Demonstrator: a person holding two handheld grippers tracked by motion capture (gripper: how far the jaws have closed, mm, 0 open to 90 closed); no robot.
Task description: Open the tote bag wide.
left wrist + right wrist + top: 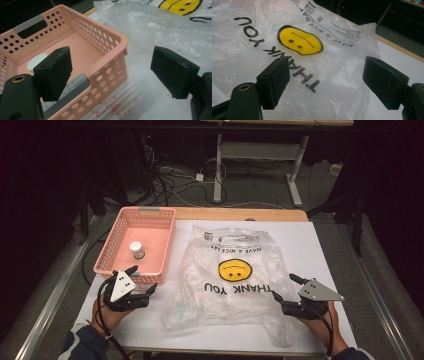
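Bag [227, 280] is lying flat on the bench [320, 250] between your hands, beside the basket [112, 242] holding a jar [137, 250]. You are holding the left gripper [142, 279] and right gripper [282, 287] with jaws wide and empty, apparently flanking the bag to grasp its edges.

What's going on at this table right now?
A person sits at a white table with a two-jaw gripper in each hand. The left gripper hangs open at the near corner of a pink perforated basket, which holds a small white-capped jar. The right gripper is open too, beside the right edge of a clear plastic bag printed with a yellow smiley and THANK YOU, lying flat. Neither gripper holds anything.
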